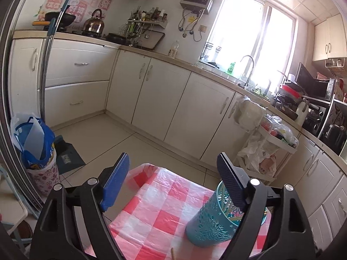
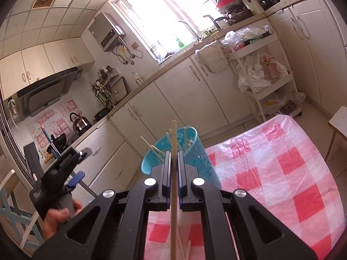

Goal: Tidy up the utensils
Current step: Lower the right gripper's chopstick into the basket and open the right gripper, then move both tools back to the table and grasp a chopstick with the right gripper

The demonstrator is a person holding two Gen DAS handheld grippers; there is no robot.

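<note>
A teal perforated utensil holder [image 1: 208,221] stands on a table with a red and white checked plastic cloth [image 1: 160,208]. Several pale wooden chopsticks stand inside it. My left gripper [image 1: 173,169] is open and empty, its right finger just above the holder's rim. In the right wrist view the holder [image 2: 195,151] is straight ahead. My right gripper [image 2: 173,158] is shut on one wooden chopstick [image 2: 173,186], held lengthwise with its tip over the holder's mouth. More chopsticks [image 2: 184,247] lie on the cloth below. The left gripper [image 2: 65,169] shows at the left, held by a hand.
White kitchen cabinets [image 1: 164,95] run behind the table. A white trolley with bags [image 1: 266,147] stands at the right. A bin with a blue bag [image 1: 39,151] and a mop handle are at the left. A stool [image 2: 338,121] is beside the table.
</note>
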